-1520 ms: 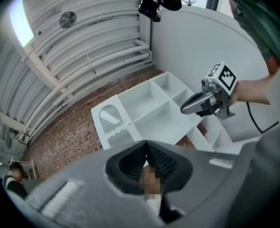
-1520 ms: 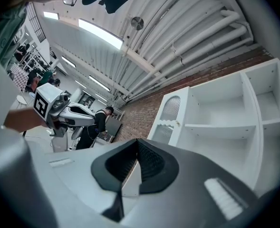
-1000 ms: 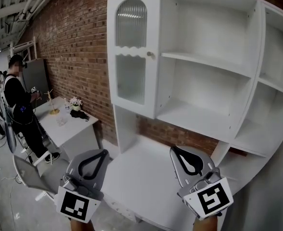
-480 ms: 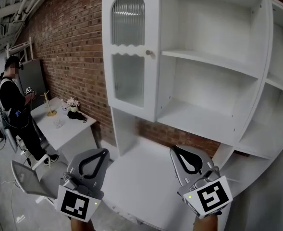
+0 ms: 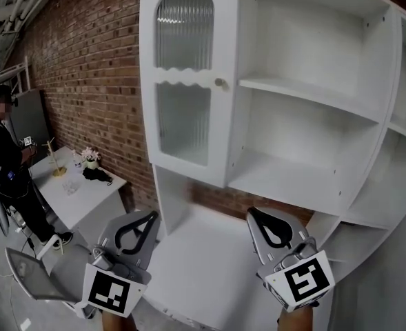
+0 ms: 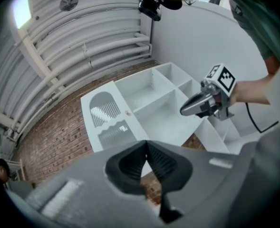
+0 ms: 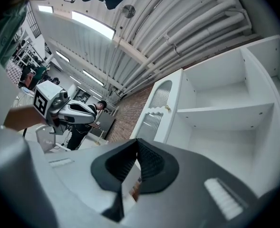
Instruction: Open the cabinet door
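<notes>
Looking down through the head view, I have the cabinet [image 5: 306,92] filling most of the frame, white, standing against a brick wall [image 5: 85,67]. Its door [image 5: 185,126] is on the left section: a tall white panel with an arched pane of ribbed glass above and a second ribbed pane below a wavy rail. It sits shut, flush with the frame. A small round knob [image 5: 220,83] is on the door's right edge, about level with the first shelf [image 5: 327,105] of the open compartments beside it. Those compartments are bare white boxes.

My left gripper [image 5: 150,215] is at the bottom left, below the door and well apart from it, pointing up toward the cabinet. In its own view the black ribbed pads meet at the tips, so it is closed with nothing between them. My right gripper [image 5: 252,213] is at the bottom right, below the open shelves and over the cabinet's white lower ledge [image 5: 203,254]. Its pads are also pressed together on nothing. Neither gripper touches the door or the knob, and the knob is well above both.

Off to the left, a person [image 5: 6,164] in dark clothes stands at a white desk [image 5: 96,192] by the wall. Some small items lie on it, including what looks like a little bunch of flowers [image 5: 89,156].
</notes>
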Demonstrator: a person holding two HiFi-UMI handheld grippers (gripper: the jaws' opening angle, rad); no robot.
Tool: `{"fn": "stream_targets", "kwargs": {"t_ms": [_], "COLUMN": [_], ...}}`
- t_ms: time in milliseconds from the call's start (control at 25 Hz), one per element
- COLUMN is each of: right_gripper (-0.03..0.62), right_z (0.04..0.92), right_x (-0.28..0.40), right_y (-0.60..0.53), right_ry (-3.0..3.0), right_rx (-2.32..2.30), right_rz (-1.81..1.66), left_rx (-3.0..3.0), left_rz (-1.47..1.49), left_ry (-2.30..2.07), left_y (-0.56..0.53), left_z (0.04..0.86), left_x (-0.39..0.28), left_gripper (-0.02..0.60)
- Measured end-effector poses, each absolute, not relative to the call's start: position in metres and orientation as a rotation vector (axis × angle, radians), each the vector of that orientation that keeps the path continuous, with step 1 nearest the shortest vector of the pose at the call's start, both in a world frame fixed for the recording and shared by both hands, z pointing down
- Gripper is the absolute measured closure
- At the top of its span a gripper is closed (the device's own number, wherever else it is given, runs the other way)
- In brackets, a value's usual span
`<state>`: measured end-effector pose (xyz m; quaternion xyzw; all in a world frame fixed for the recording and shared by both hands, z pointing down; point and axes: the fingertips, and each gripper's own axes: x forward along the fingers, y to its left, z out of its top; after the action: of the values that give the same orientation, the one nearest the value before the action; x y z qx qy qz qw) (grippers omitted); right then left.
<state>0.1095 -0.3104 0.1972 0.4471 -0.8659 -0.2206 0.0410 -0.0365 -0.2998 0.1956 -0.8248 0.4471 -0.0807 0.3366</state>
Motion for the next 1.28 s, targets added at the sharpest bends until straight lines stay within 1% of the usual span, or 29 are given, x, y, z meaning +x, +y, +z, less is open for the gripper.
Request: {"fn": "stream_targets", "kwargs": {"t_ms": [400, 840, 1280], "right_gripper": [0.586, 0.585, 0.538], "right_z": [0.203, 0.224, 0.238], "right_x": [0.074, 0.078, 0.08], "right_y": [-0.339, -0.396, -0.466], "right_ry": [-2.581, -2.551, -2.557], "right_rx": [1.441, 1.447, 1.391], "right_rz": [-0.652, -0.549, -0.441], "left_rx": [-2.198, -2.225, -2.22], "left_rz": [-0.152, -0.159, -0.193], "left_ry": [1.112, 1.104, 1.167], "left_y": [-0.333, -0.374, -0.411], "left_z": [0.198, 0.209, 0.212], "left_x": [-0.074, -0.072, -0.067], "left_gripper": [0.58, 0.58, 0.58]}}
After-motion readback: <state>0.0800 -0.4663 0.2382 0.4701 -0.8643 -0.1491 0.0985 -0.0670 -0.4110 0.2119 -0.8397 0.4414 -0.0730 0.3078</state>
